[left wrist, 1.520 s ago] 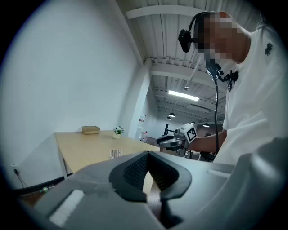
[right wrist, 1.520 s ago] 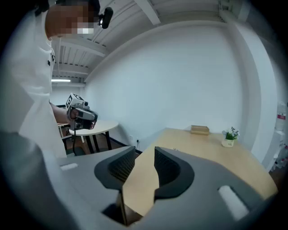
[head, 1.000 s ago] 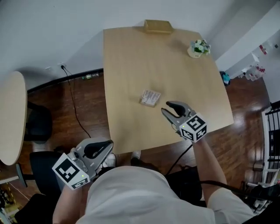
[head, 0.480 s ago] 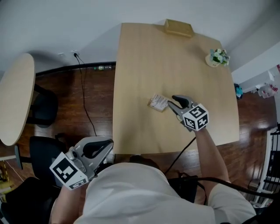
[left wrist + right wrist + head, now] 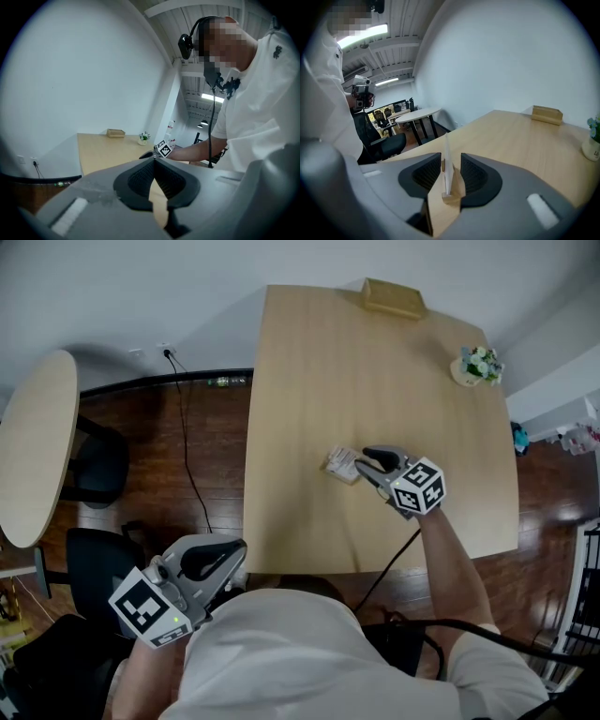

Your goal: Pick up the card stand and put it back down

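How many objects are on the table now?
3. The card stand near the middle, between the jaws of the right gripper; a wooden block at the far edge; a flower pot near the far right corner.

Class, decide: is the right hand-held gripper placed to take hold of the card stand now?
Probably yes: the card stand sits upright between the right hand-held gripper's parted jaws, nothing blocking them.

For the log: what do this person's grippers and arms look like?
Both the left gripper and the right gripper are grey with dark, ribbed tongs. Each carries a white cube with black square markers. A black cable trails from the right one. The person wears a white short-sleeved shirt.
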Tool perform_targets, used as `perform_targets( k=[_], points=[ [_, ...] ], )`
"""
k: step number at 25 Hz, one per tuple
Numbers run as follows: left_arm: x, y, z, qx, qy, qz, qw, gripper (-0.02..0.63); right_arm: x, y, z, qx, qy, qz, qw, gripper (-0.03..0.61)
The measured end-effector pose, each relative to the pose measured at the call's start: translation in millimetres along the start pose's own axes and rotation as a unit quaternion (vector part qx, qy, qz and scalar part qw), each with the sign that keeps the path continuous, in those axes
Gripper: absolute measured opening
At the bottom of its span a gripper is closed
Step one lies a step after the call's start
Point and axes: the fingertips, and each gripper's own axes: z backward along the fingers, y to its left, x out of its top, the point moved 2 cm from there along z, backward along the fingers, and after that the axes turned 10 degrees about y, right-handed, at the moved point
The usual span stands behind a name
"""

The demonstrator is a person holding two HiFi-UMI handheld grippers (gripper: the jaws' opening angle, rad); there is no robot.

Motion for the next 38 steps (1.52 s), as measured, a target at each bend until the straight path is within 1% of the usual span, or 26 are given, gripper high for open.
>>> perform_targets(
  k=[2, 9, 15, 25, 32, 38],
  points=[
    [-0.7, 1.0, -2.0, 0.000, 0.001, 0.001, 1.0000, 0.002, -1.1, -1.6, -3.4, 0.005, -0.002, -0.006, 1.000, 0.124],
    [-7.6, 4.4, -3.5, 0.003, 0.003, 0.006, 1.0000, 0.002, -2.9, 3.1, -7.3, 0.011, -0.010, 0.000, 1.000, 0.034],
    [-10.7, 5.8, -3.1, 0.008, 0.004, 0.008, 0.9999, 0.002, -2.6, 4.3, -6.8, 0.015, -0.017, 0.004, 1.000, 0.020],
    [-13.2, 4.2, 3.1, 0.008, 0.002, 0.008, 0.9999, 0.002, 6.3, 7.4, -1.1, 0.009, -0.022, 0.010, 1.000, 0.020],
    [-14.2, 4.5, 7.5, 0.001, -0.001, 0.004, 1.0000, 0.002, 20.4, 10.3, 13.3, -0.002, -0.033, 0.013, 0.999, 0.020],
    [-12.7, 3.7, 9.8, -0.009, -0.005, -0.004, 0.9999, 0.002, 33.3, 12.7, 31.3, -0.020, -0.048, 0.013, 0.999, 0.020]
  ],
)
